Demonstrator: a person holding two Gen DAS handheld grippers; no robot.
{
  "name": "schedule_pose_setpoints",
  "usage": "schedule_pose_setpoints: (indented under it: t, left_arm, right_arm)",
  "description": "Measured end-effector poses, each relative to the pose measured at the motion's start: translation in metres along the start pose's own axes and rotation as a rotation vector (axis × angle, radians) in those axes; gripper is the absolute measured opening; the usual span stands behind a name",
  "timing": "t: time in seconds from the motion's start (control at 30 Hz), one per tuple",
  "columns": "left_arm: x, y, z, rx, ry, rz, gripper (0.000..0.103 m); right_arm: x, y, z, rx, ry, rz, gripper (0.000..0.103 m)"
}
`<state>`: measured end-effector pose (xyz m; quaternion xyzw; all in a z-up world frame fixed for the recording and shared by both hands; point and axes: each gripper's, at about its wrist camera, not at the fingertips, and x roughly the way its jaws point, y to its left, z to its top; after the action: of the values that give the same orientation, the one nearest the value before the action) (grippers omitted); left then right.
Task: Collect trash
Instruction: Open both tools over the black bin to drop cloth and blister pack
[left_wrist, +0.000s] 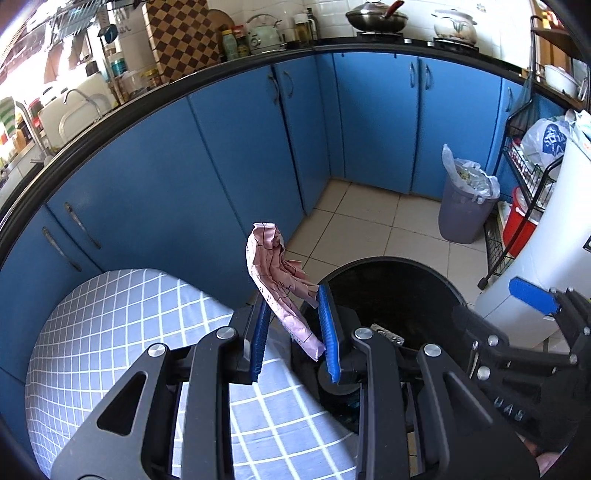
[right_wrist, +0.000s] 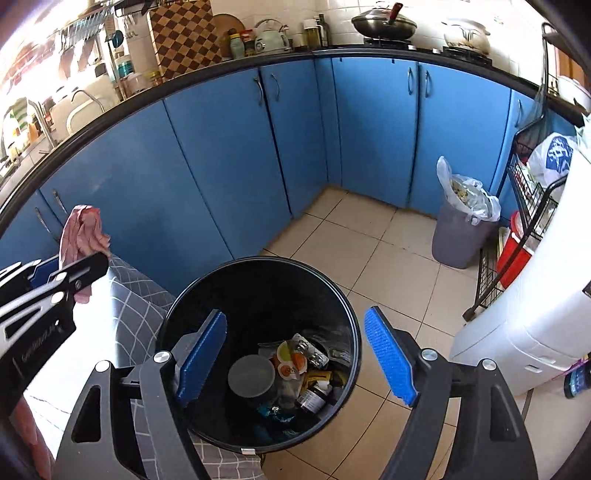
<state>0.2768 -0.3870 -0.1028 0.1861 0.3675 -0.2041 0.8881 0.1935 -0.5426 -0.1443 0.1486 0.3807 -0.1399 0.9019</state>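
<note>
Right wrist shows my right gripper (right_wrist: 295, 358) spread empty over the bin (right_wrist: 343, 306), trash already inside, while at nine o'clock my left gripper (left_wrist: 291, 330) pinches pink paper (left_wrist: 275, 273) not yet dropped.

Trash bin (right_wrist: 258, 295) stood on the floor just right of the cloth-covered table (right_wrist: 136, 314), cabinets (right_wrist: 229, 155) behind it, lined waste basket (right_wrist: 461, 229) well beyond on its right, jar lid (right_wrist: 251, 374) and wrappers (right_wrist: 295, 363) inside it.

Left gripper (left_wrist: 295, 328) jaws clamped — right gripper (right_wrist: 295, 358) jaws wide.
</note>
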Motion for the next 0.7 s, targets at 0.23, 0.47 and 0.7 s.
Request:
schedule_pose_setpoints:
  t: [0.23, 0.47, 0.7]
  left_arm:
    - [-0.003, -0.02, 0.016, 0.029, -0.026, -0.02, 0.029]
    - [0.0, -0.03, 0.021, 0.043, -0.007, -0.016, 0.029]
    - [-0.007, -0.02, 0.015, -0.028, -0.078, -0.002, 0.1]
  right_arm:
    - [-0.005, -0.013, -0.007, 0.02, 0.0, -0.008, 0.075]
    - [-0.004, -0.024, -0.012, 0.054, 0.009, -0.008, 0.075]
    - [-0.002, -0.028, -0.02, 0.06, 0.023, -0.013, 0.075]
